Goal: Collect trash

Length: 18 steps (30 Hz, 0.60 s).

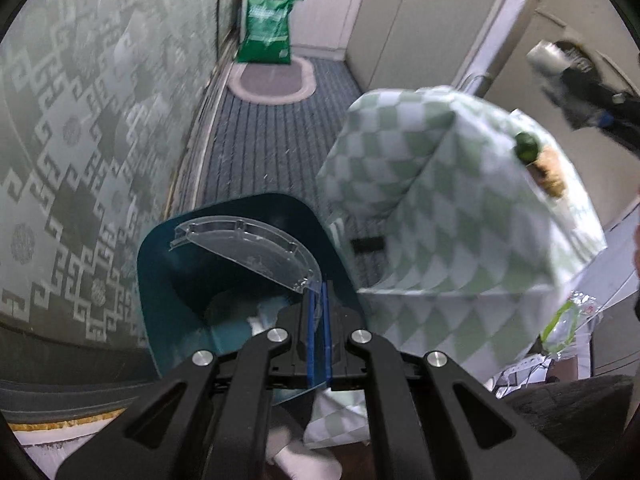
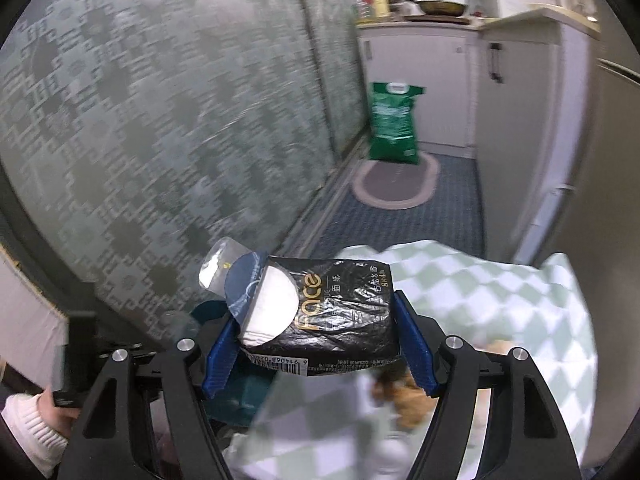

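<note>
With the left gripper [image 1: 319, 312] clamped on the rim of the teal bin's [image 1: 168, 264] clear swing lid [image 1: 248, 250], the right gripper [image 2: 320, 344] holds a black tissue pack [image 2: 324, 312] above the checked tablecloth [image 2: 500, 300], so the drop step is in hand: carry it over the opening and release.

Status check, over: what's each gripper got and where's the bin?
Left gripper shut on clear plastic lid, over teal bin. Right gripper shut on black tissue pack, above checkered tablecloth. Nothing blocking the bin mouth.
</note>
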Available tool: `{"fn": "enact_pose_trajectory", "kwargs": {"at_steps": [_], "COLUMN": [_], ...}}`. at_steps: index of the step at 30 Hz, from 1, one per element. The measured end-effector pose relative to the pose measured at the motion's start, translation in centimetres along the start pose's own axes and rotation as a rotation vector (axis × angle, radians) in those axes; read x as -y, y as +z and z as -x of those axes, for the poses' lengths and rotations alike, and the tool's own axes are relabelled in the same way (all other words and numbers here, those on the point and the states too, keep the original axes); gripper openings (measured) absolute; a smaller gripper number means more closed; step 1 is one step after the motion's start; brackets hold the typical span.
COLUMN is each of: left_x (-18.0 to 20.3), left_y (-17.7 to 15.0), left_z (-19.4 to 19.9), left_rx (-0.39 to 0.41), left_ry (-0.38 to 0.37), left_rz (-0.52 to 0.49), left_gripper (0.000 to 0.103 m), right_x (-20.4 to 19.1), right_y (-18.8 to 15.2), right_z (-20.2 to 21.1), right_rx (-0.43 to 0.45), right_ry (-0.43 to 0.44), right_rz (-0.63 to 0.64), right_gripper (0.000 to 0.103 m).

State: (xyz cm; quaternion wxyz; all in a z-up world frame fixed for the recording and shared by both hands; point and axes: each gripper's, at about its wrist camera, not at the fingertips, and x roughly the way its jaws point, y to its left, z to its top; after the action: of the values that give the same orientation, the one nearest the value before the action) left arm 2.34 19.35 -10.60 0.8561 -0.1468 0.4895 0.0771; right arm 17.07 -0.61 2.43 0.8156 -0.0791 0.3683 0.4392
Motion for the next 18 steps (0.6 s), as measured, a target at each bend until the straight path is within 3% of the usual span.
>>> {"fn": "enact_pose_trajectory", "kwargs": {"at_steps": [9,18], "left_x": [-2.6,-3.9], "left_y": [-1.4,-1.4], "left_z": [-2.2,-0.2], "left_rx": [-0.082,-0.028], "left_ry": [0.048,0.082], "left_rz": [0.019,0.022], "left_gripper": [0.006,0.016], "right_x": [-6.1,-9.0], "right_y": [-0.3,-1.1], "right_z": [-2.7,-6.5], "right_rx": [-0.066,-0.147], "right_ry": [0.113,0.143], "right_rz": [0.081,0.112], "right_gripper": [0.072,0.072]}}
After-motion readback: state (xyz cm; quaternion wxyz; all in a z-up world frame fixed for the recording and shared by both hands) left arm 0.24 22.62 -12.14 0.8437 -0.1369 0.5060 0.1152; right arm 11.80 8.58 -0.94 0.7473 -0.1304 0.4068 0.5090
